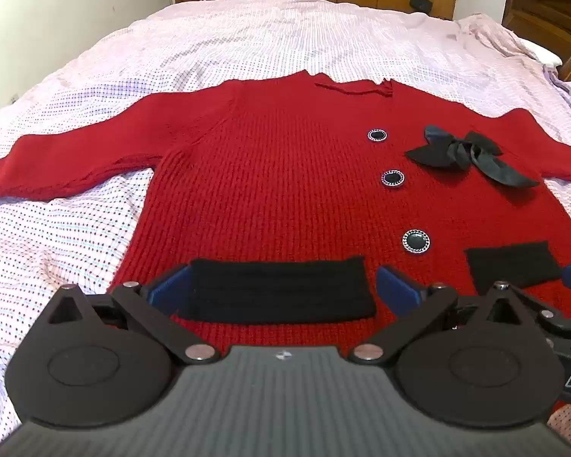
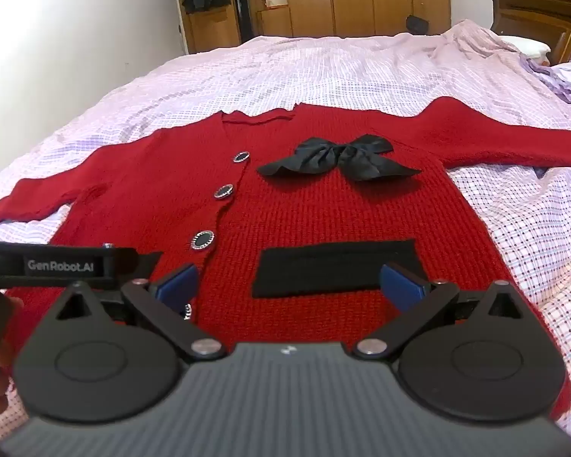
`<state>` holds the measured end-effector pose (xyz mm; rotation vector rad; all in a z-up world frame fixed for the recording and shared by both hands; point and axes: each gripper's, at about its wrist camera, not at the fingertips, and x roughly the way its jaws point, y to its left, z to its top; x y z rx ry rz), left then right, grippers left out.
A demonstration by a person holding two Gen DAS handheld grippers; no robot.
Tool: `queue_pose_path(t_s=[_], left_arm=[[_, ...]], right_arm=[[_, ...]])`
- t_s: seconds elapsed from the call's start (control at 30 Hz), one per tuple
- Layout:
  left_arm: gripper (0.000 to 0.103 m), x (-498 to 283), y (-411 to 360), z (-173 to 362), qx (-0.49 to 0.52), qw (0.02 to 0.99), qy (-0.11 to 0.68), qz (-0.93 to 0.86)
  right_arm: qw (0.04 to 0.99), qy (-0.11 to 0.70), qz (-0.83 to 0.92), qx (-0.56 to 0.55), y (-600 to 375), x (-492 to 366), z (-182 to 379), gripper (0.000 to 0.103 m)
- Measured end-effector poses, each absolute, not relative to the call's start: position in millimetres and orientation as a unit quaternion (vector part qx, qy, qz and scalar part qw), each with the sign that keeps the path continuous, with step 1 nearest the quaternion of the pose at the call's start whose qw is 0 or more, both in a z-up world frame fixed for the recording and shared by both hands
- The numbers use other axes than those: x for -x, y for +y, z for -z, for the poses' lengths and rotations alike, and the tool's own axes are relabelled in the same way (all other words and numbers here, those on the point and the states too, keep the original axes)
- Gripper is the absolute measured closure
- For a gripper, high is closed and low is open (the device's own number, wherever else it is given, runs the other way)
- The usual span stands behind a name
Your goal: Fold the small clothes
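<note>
Red knit cardigan point(image 1: 278, 175) lies flat, front up, on the checked bedspread point(image 1: 57, 236), both sleeves spread sideways, neckline at the far end from me, hem nearest. No fold in it yet as far as I can see, so I judge this as the very start: approach to the first grasp.

Left tongs point(image 1: 281, 293): jaws at full spread, nothing between the pads. They hover low over the hem, straddling the black pocket band point(image 1: 276, 289) directly ahead of the fingertips. I cannot tell whether the pads touch the knit. The left sleeve point(image 1: 57, 160) runs out well to the left and ahead of these tongs.

Right tongs point(image 2: 289, 285): likewise wide open and empty, over the other black pocket band point(image 2: 335, 266), just beside the left pair, whose body shows at the near left of this view. The button row point(image 2: 224, 191) sits ahead and left of them; the black bow point(image 2: 338, 162) ahead, further up the chest. Right sleeve point(image 2: 514, 137) extends ahead and to the right.

Next move, my judgement: each pair needs a pinch on fabric, either hem corners or a sleeve, then a lift and a fold inward. Thick knit calls for a deep bite. The bow may bunch under a fold.
</note>
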<state>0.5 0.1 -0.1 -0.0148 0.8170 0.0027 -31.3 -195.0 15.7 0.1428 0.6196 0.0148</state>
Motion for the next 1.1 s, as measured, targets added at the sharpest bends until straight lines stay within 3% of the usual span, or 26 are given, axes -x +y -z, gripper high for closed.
queue_pose_path(t_s=[1.1], left_arm=[[0.0,4.1,-1.5,-2.3,0.015,0.916,0.4,0.009]], right_arm=[[0.952,0.3,-0.007,-0.066,-191.0,35.2,-23.0,0.0]])
